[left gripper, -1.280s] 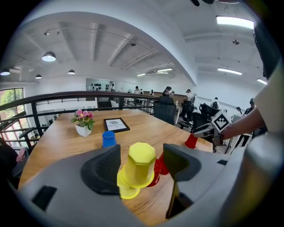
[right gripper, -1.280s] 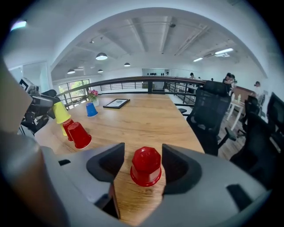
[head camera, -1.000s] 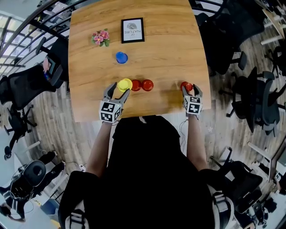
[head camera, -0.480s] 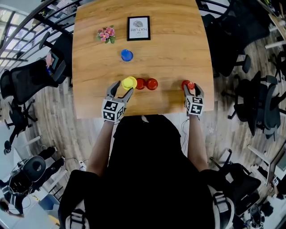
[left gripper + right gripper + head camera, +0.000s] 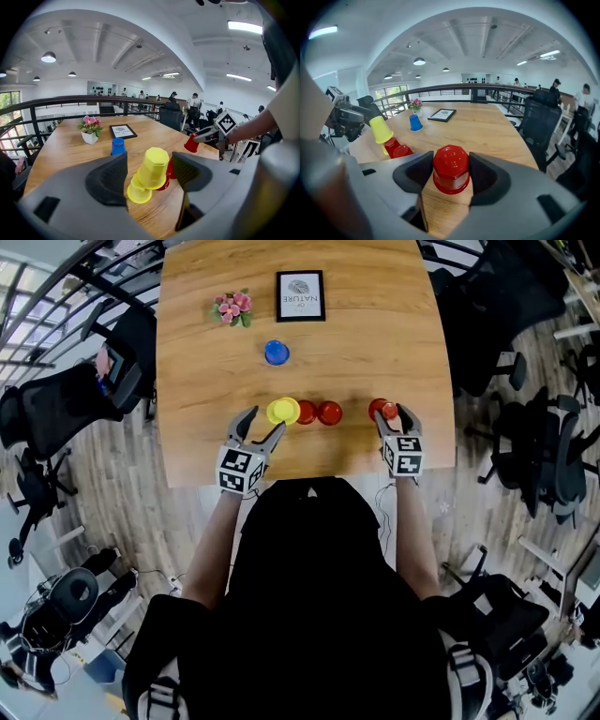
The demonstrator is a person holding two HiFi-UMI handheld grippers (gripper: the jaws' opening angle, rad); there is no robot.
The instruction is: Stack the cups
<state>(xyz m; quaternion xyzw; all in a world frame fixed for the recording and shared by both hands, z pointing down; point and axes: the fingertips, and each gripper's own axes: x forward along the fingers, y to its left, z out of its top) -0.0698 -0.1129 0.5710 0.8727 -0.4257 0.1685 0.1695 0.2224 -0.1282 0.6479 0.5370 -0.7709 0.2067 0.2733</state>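
1. Red cup [image 5: 451,176], held mouth down, could slide out as we carry it. The right claw [image 5: 391,416] has it only by its smooth tapering sides, clear of the surface [image 5: 375,334] near the front right corner.
2. We could also crush it, since thin walls likely give under a tight squeeze.
3. Near the middle of the front edge, the yellow cup [image 5: 152,171] leans tilted over what looks like another yellow cup, just beside 2 standing red cups [image 5: 329,412]. We judge that a careless approach with the carried cup would tip that leaning pile.
4. The left claw [image 5: 265,421] is a hazard too: it flanks the yellow cup closely, so a small twitch may knock it.
5. Right claw: the jaws stand partly apart and have just been closing, with both pads pressed on the red cup between them.
6. Left claw: the jaws stand wide apart with the yellow cup between them. Neither pad seems to press on it, so we read it as gripping nothing.
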